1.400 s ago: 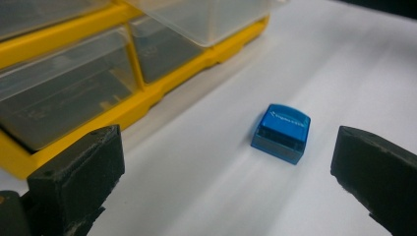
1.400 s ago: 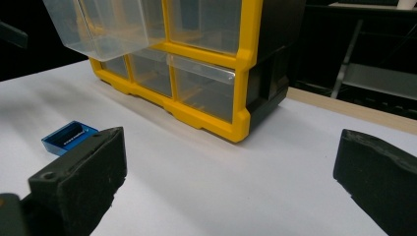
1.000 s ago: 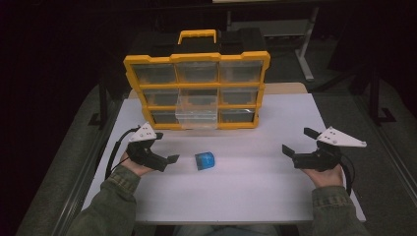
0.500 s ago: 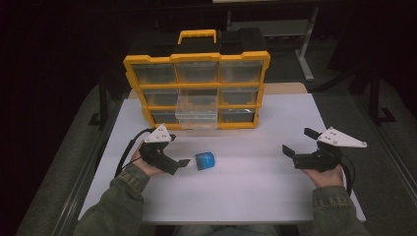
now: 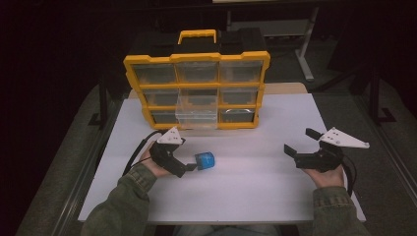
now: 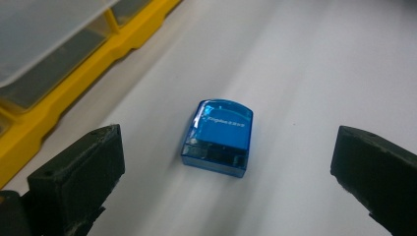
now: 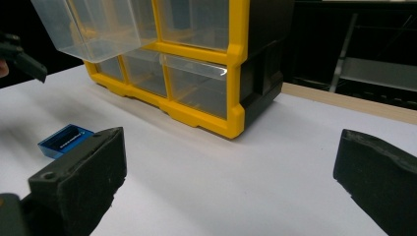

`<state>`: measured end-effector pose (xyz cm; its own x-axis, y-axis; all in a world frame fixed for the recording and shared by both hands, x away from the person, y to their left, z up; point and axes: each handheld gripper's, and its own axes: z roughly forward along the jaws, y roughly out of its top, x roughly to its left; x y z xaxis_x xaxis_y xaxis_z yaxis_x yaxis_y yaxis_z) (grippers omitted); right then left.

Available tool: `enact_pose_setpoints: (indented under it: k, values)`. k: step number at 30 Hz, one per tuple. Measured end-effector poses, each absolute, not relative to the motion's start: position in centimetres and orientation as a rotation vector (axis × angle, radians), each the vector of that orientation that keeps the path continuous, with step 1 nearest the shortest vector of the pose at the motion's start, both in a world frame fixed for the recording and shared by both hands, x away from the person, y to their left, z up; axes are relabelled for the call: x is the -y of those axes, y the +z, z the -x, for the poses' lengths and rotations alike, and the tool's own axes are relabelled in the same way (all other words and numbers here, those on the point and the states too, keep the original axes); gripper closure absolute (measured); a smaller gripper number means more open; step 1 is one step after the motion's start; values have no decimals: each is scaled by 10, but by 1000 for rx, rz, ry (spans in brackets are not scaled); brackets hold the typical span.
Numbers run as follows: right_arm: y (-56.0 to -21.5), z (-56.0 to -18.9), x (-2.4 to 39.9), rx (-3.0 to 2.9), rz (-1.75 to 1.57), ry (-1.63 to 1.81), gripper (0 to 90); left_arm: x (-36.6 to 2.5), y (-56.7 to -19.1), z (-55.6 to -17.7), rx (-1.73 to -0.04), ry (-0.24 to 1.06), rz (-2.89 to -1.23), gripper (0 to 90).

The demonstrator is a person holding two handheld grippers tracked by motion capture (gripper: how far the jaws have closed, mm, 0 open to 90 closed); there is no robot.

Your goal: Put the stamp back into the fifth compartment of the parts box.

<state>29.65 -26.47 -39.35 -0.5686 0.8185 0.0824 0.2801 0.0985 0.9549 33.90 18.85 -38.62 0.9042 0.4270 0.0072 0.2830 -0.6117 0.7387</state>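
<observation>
A small clear-blue plastic box (image 5: 205, 160) lies on the white table (image 5: 255, 187), in front of the yellow organizer (image 5: 196, 59). My left gripper (image 5: 189, 164) is open right beside the box on its left. In the left gripper view the blue box (image 6: 219, 137) lies flat between and just beyond the two spread jaws of the left gripper (image 6: 228, 164), touching neither. My right gripper (image 5: 300, 141) is open and holds nothing at the table's right side. The right gripper (image 7: 231, 157) looks toward the organizer (image 7: 216, 113), with the blue box (image 7: 64, 140) far at the left.
The organizer stands upright at the back of the table with several clear drawers. Its middle drawer (image 5: 196, 112) is pulled out and juts over the table just behind the blue box. Cables trail from both grippers.
My left gripper has moved right, up to the blue box, so its open jaws now face it closely. The box and the right gripper have stayed put.
</observation>
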Motion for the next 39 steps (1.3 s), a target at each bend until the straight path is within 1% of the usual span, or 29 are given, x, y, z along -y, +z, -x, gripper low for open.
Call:
enact_pose_setpoints:
  k: [8,19,22,26,32,39]
  values:
    - [-394,-297,265,-1913,-1069,1475,0,-175,-394,-342,-468,224,-2324,0]
    - [-395,-298,264,-1932,-1070,1467,0,-163,-402,-350,-438,185,-2341,0]
    - [-395,-298,263,-1937,-1066,1465,0,-161,-406,-354,-435,131,-2342,0]
    - [-396,-298,264,-1937,-1066,1463,0,-157,-413,-356,-418,141,-2384,0]
    - [-396,-299,263,-1944,-1068,1461,0,-153,-420,-361,-408,183,-2406,44]
    - [-396,-299,264,-1946,-1068,1463,0,-153,-425,-367,-427,175,-2403,68]
